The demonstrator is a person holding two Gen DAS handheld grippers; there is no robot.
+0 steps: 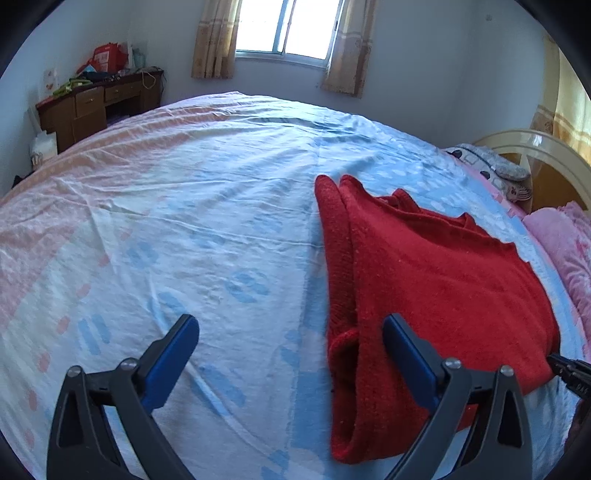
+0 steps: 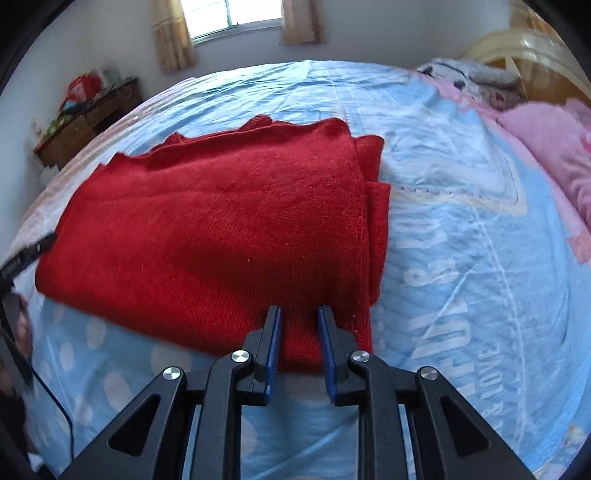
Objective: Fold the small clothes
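Note:
A red knitted sweater (image 1: 436, 280) lies folded on the bed, its sleeves tucked along the sides. In the right wrist view the sweater (image 2: 221, 221) fills the middle. My left gripper (image 1: 291, 332) is wide open above the sheet at the sweater's left edge, its right finger over the red fabric, holding nothing. My right gripper (image 2: 299, 321) has its jaws narrowly apart around the sweater's near edge; red fabric sits between the blue pads (image 2: 275, 332), and I cannot tell whether they pinch it. The right gripper's tip (image 1: 569, 373) shows at the sweater's right side in the left wrist view.
The bed sheet (image 1: 184, 221) is light blue and pink. A pink quilt (image 2: 554, 155) and a grey pillow (image 1: 491, 162) lie by the headboard (image 1: 535, 147). A wooden desk (image 1: 92, 107) with clutter stands by the far wall under the window (image 1: 288, 26).

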